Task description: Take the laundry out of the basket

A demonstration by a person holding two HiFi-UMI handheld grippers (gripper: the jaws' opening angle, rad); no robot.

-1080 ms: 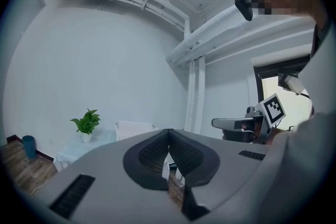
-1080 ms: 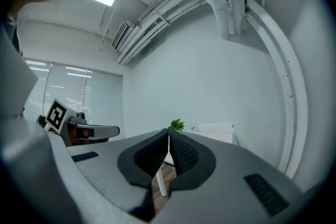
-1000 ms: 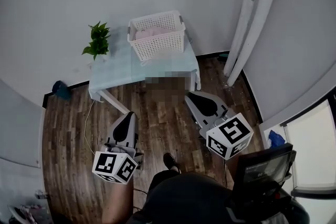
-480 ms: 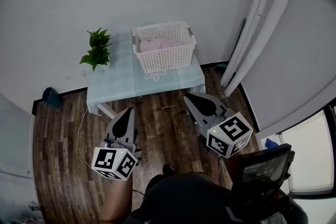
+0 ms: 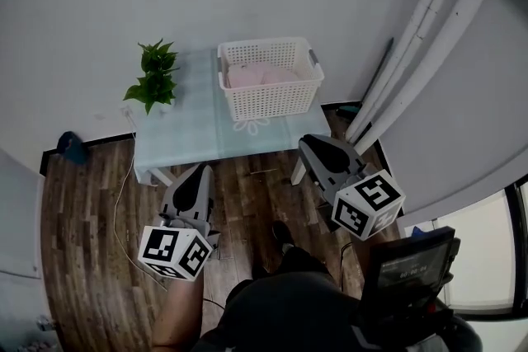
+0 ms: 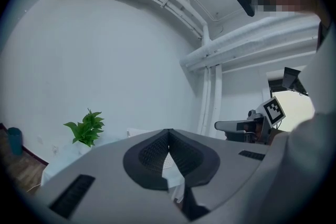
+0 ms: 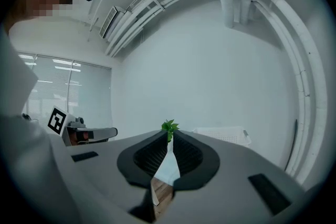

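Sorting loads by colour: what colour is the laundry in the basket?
Pale pink; the laundry shows best in the head view, lying in the white basket.

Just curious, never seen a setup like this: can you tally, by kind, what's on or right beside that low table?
White plastic lattice basket: 1
Pile of pink laundry inside it: 1
Green leafy potted plant: 1
Total: 3
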